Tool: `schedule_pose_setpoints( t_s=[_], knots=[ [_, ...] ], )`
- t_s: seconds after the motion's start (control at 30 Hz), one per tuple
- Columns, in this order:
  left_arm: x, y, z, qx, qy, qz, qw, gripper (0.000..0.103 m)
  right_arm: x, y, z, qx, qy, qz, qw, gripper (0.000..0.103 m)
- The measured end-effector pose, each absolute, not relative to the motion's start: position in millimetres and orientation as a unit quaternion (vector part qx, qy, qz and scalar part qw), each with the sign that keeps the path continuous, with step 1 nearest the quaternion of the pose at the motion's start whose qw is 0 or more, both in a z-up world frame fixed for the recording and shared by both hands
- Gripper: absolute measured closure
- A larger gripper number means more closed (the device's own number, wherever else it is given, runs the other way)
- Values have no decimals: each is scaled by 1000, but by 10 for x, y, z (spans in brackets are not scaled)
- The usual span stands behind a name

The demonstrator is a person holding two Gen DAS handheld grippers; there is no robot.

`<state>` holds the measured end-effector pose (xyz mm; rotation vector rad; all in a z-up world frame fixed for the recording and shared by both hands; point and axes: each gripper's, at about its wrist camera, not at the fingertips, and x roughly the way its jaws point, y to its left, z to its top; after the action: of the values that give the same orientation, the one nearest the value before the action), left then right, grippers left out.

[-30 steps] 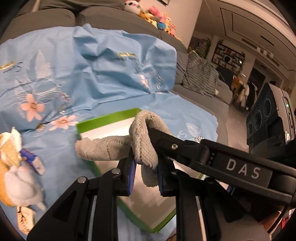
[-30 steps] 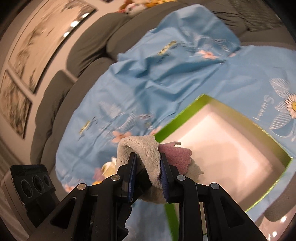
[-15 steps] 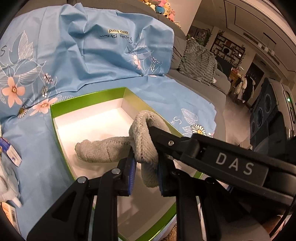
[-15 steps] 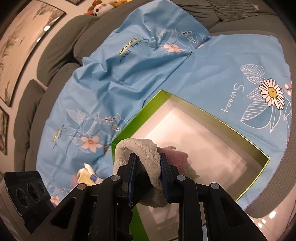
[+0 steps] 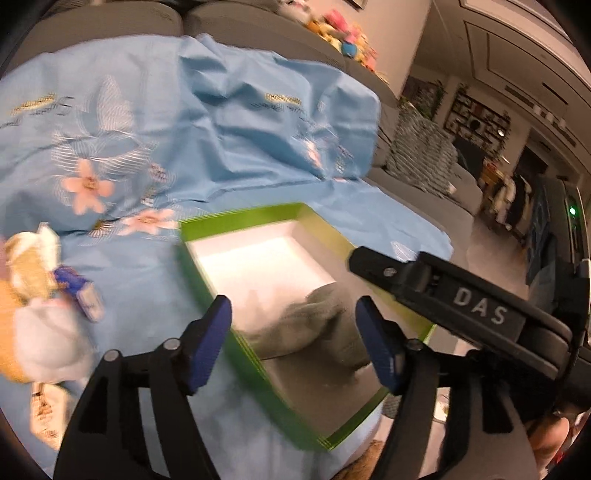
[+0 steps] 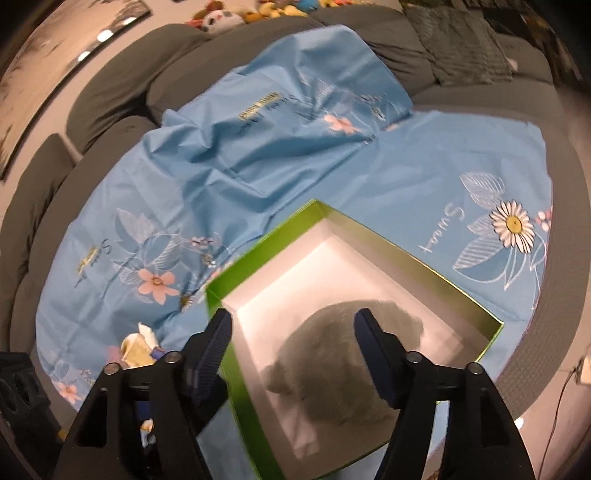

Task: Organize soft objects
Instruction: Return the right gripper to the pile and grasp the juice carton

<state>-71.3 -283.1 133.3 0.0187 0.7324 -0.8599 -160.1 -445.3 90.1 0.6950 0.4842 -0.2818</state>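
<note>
Grey sock [image 5: 314, 325] [image 6: 343, 362] lay crumpled and blurred inside the green box [image 5: 236, 218] [image 6: 258, 254]; left hand-held gripper [image 5: 295, 343] and right hand-held gripper [image 6: 291, 350] gaped wide, holding nothing.

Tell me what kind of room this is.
Most likely a home living room: a grey sofa draped with a blue floral sheet, stuffed toys along its back, and wall shelves beyond.

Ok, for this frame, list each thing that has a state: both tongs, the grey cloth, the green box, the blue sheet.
Left tongs: open, holding nothing.
Right tongs: open, holding nothing.
Grey cloth: bunched up, lying inside the box.
Green box: open, no lid on it.
Blue sheet: spread over the sofa, wrinkled.
</note>
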Motion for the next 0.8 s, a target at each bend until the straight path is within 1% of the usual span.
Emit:
schedule_pose_setpoints(
  t_s=[0.07, 0.13, 0.2, 0.3, 0.53, 0.67, 0.8],
  knots=[
    [-717, -2664, 1400, 4, 339, -389, 857, 24, -1588, -4324, 979, 320, 228, -131, 910, 24],
    [-727, -2463, 1460, 0, 331, -362, 872, 20, -1567, -4184, 1046, 305, 227, -124, 917, 22],
    [-738, -2229, 1500, -1, 323, -321, 890, 20, -1538, -4042, 1096, 288, 228, -117, 923, 18],
    [-747, -1903, 1519, -2, 315, -270, 910, 20, -1468, -3787, 1157, 259, 236, -109, 930, 13],
    [-737, -1036, 1401, -19, 330, -157, 931, 19, -1230, -3042, 1154, 173, 270, -73, 944, 12],
    [-672, -636, 1198, -32, 357, -100, 928, 19, -1019, -2550, 1002, 128, 303, -34, 944, 11],
    [-579, -409, 977, -60, 384, -69, 919, 19, -773, -2207, 742, 129, 352, 30, 927, 11]
  ],
)
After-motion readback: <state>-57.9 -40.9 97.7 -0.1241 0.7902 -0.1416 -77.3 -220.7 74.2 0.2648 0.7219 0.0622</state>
